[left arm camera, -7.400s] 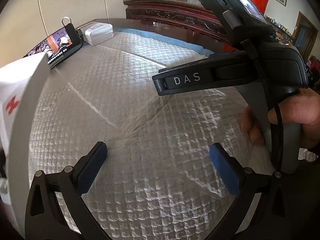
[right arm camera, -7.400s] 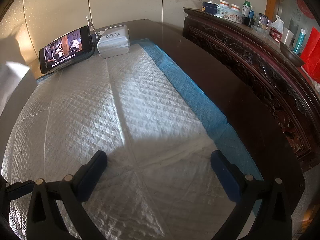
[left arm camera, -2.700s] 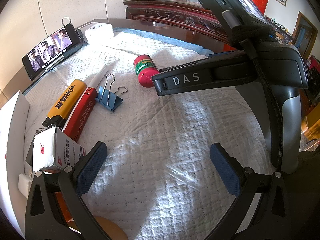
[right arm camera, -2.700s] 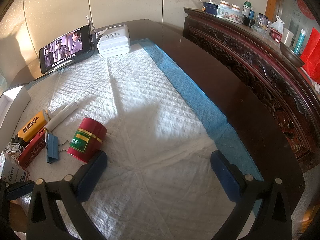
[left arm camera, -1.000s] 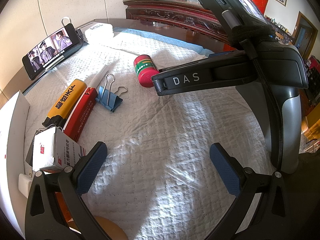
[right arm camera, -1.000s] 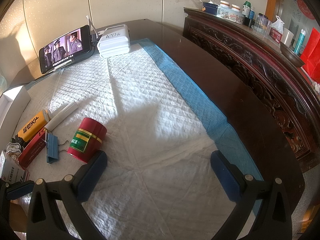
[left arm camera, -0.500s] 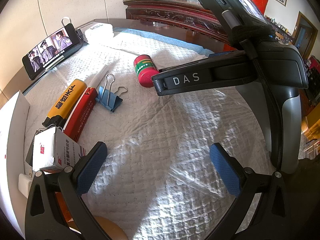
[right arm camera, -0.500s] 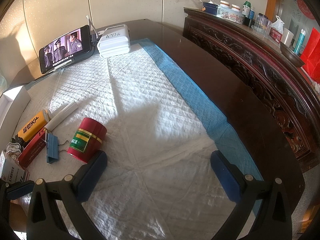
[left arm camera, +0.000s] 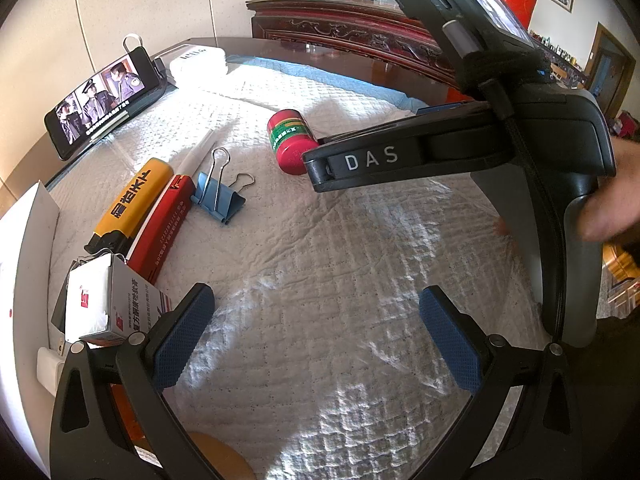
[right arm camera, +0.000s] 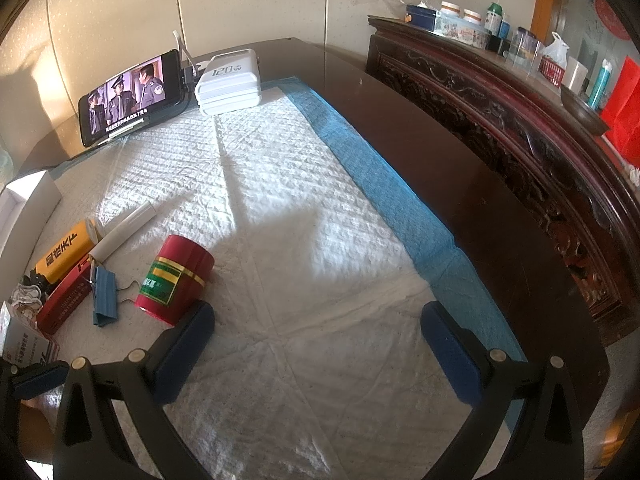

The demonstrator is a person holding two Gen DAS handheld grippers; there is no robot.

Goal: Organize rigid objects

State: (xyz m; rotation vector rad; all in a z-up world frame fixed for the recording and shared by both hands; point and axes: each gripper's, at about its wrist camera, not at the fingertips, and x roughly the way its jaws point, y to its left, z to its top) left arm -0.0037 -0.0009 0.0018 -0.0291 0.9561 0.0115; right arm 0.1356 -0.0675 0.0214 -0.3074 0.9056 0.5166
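Phone (right arm camera: 130, 96) propped, screen lit; white charger (right arm camera: 229, 82) beside it; carved dark sideboard (right arm camera: 520, 132); quilted pad (right arm camera: 280, 208) covering the surface.

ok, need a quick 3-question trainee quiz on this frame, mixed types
1. True or false: the red cylindrical canister with the green label stands upright.
2. What lies between the canister and the red flat box: A) the blue binder clip, B) the phone, C) the white tube?
3. Fill in: the left gripper is ____.

Key: 1 false, it lies on its side; 2 A; 3 open, holding nothing.
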